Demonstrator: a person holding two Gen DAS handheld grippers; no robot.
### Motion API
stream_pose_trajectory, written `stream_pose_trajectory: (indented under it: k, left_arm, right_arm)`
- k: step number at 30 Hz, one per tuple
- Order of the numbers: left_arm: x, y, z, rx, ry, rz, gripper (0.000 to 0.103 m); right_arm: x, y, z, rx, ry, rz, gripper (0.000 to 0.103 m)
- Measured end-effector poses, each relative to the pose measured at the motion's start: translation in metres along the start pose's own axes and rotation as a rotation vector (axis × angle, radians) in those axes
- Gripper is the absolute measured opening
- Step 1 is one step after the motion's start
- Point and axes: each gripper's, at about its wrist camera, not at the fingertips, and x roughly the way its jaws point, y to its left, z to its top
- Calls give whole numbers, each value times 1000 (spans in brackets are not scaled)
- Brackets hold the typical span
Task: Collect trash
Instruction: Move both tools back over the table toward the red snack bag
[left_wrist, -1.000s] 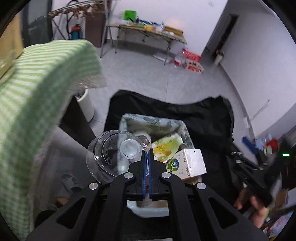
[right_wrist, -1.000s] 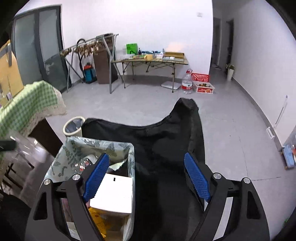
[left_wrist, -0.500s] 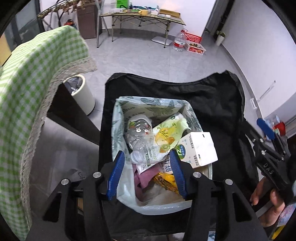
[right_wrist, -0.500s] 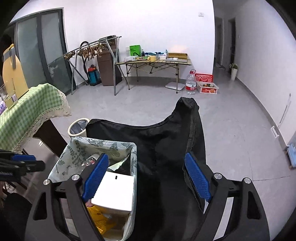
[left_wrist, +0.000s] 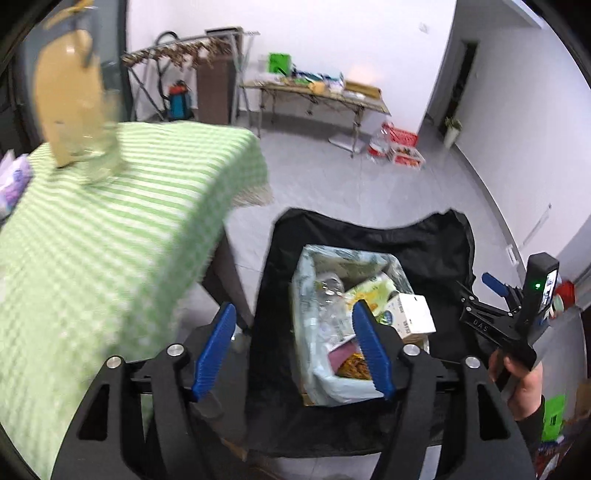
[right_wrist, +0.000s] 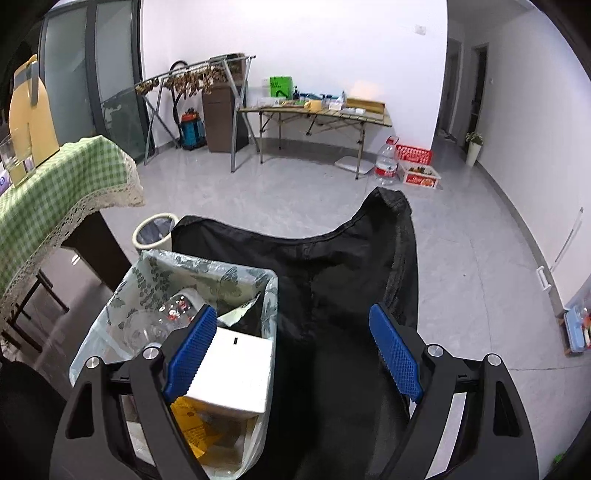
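Note:
A trash bin lined with a leaf-print bag (left_wrist: 314, 258) (right_wrist: 155, 269) stands on a black fabric chair (left_wrist: 424, 251) (right_wrist: 332, 266). In it lie a clear plastic bottle (left_wrist: 327, 291) (right_wrist: 173, 314), a white carton (left_wrist: 413, 319) (right_wrist: 236, 373), a green-yellow wrapper (left_wrist: 369, 291) and a yellow packet (right_wrist: 192, 417). My left gripper (left_wrist: 291, 347) is open and empty, above the bin's left edge. My right gripper (right_wrist: 291, 354) is open and empty, above the bin's right edge and the chair; it also shows in the left wrist view (left_wrist: 495, 317), held in a hand.
A table with a green checked cloth (left_wrist: 92, 240) (right_wrist: 44, 199) stands left of the bin, bearing a yellow jug (left_wrist: 70, 110) (right_wrist: 31, 118). A small round wastebasket (right_wrist: 153, 230) is on the floor behind. A folding table (right_wrist: 314, 114) and drying rack (right_wrist: 192, 81) line the far wall.
My left gripper was shut on the clear bottle over the bin, then opened and dropped it in. It has since drawn back and tilted up. The right gripper stayed open and nearly still.

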Motion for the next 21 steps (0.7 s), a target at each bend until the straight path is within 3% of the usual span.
stream_pose_trajectory:
  k: [3, 9, 17, 21]
  left_arm:
    - [-33, 24, -8, -16, -52, 53, 66]
    - [-94, 100, -40, -159, -138, 156, 74]
    - [-164, 248, -111, -511, -205, 292, 75]
    - [-194, 320, -142, -684, -230, 416, 75]
  right_arm:
    - [-14, 7, 7, 32, -16, 60, 81]
    - [-63, 72, 40, -78, -129, 144, 81]
    - [-103, 178, 63, -196, -217, 322, 81]
    - [-110, 237, 67, -267, -221, 388, 84]
